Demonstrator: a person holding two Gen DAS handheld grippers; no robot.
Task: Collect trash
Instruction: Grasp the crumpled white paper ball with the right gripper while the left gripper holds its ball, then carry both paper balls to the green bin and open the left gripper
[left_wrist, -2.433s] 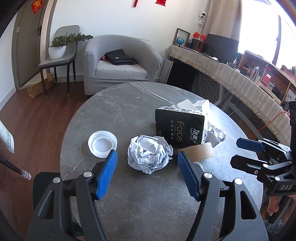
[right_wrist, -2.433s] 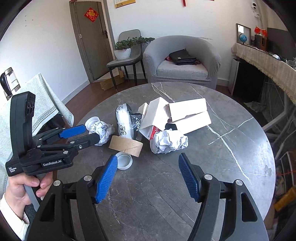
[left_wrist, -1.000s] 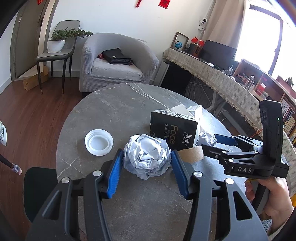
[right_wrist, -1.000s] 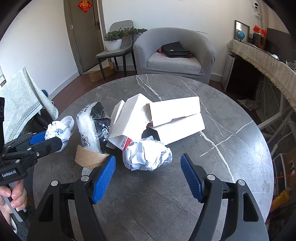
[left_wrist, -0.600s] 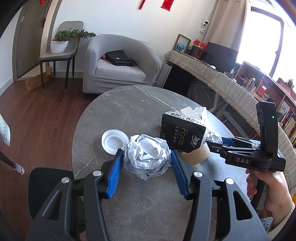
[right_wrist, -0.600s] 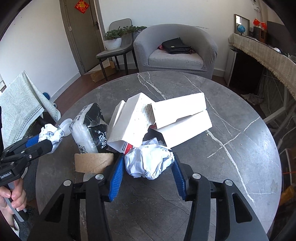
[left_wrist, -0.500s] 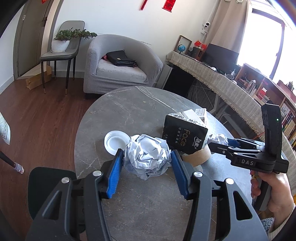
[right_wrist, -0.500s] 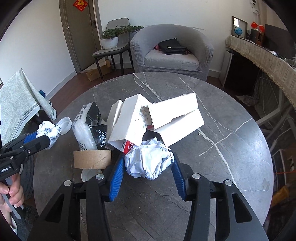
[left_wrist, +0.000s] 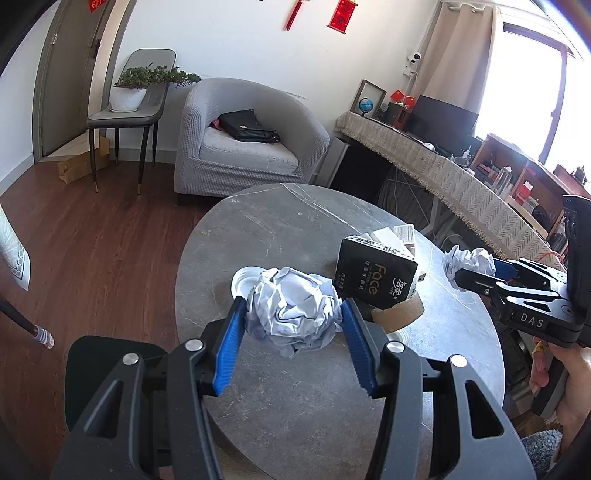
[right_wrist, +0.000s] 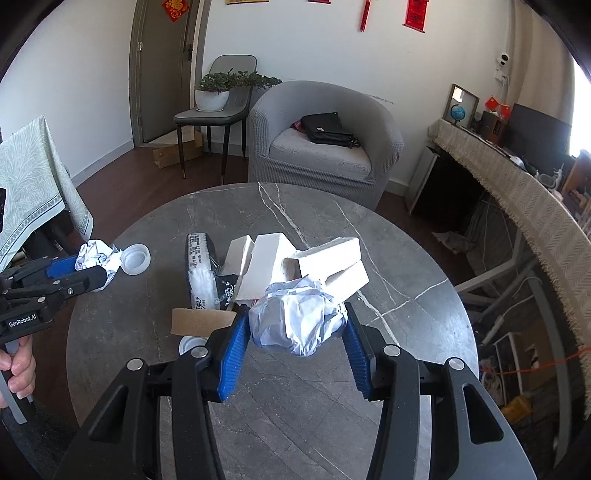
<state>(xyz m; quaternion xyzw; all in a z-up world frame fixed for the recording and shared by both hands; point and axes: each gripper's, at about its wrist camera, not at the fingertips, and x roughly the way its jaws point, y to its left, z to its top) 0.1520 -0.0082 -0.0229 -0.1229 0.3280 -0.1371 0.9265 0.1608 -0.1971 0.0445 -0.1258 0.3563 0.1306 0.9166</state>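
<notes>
Two balls of crumpled white paper are each clamped in a tool. The left hand-held gripper (left_wrist: 293, 317) pinches the larger paper ball (left_wrist: 293, 314) between its blue pads, raised above the near left part of the round grey marble surface (left_wrist: 295, 398). The right hand-held gripper (right_wrist: 293, 326) grips the second paper ball (right_wrist: 299, 317) the same way, in front of the pile of trash at the middle of the surface.

That pile holds a black tissue pack (left_wrist: 375, 275) printed "Face", open white cardboard boxes (right_wrist: 325, 262) leaning against one another, and a brown cardboard tape roll (right_wrist: 201, 319) lying just in front of the pack. A white plastic lid (right_wrist: 136, 258) sits on the surface toward the left edge, partly behind the larger ball in the left wrist view; another white lid (right_wrist: 190, 345) shows under the tape roll.

Beyond the surface stand a grey armchair (right_wrist: 321, 147) with a black bag (right_wrist: 328, 129) on its seat and a grey chair (right_wrist: 216, 110) carrying a potted plant (right_wrist: 214, 92).
</notes>
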